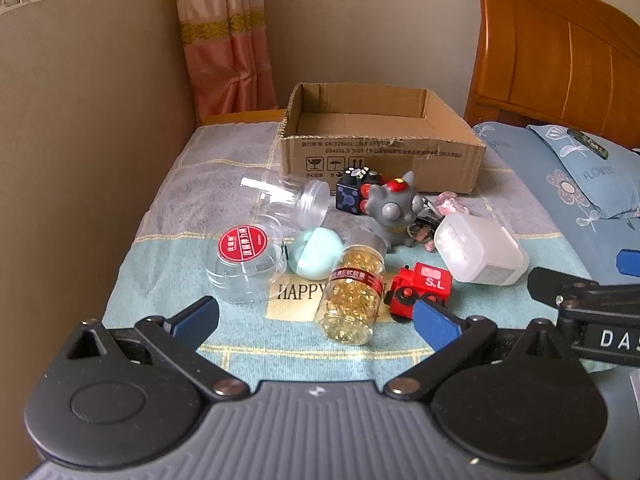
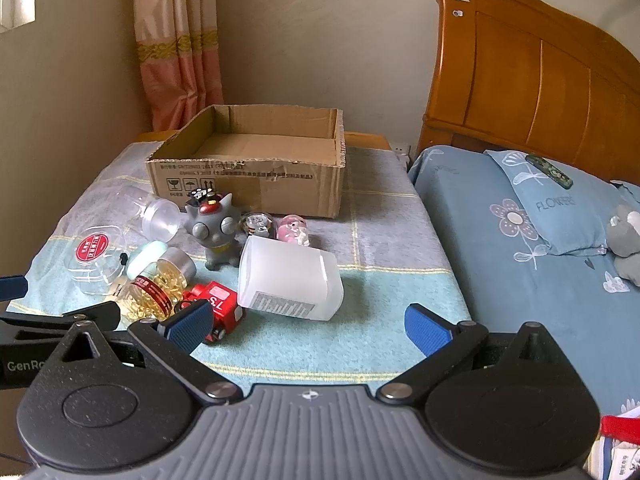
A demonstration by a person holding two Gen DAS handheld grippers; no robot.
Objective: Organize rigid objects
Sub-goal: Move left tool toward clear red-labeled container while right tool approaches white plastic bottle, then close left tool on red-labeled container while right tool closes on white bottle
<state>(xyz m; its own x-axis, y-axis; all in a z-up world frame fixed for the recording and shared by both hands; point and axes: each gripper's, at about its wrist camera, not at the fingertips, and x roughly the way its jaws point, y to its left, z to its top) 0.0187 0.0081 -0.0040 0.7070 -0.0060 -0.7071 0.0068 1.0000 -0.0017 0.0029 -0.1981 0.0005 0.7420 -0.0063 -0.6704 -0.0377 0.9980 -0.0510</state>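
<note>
A heap of small items lies on a towel-covered table in front of an empty cardboard box [image 1: 380,160] [image 2: 248,176]. In it are a capsule jar [image 1: 352,296] [image 2: 158,286], a red toy train [image 1: 420,290] [image 2: 214,308], a frosted white container [image 1: 480,250] [image 2: 288,284], a grey cat figure [image 1: 394,212] [image 2: 214,232], a red-lidded clear jar [image 1: 244,260] [image 2: 94,260], a second clear jar [image 1: 288,200] and a mint egg [image 1: 316,254]. My left gripper [image 1: 316,324] is open just short of the capsule jar. My right gripper [image 2: 308,326] is open near the white container.
A bed with a blue flowered sheet [image 2: 520,260], a pillow [image 2: 560,208] and a wooden headboard [image 2: 540,80] lies to the right. A wall and a pink curtain [image 1: 224,40] stand behind the table. Small pink and clear trinkets [image 2: 280,228] and a dark cube [image 1: 356,192] lie near the box.
</note>
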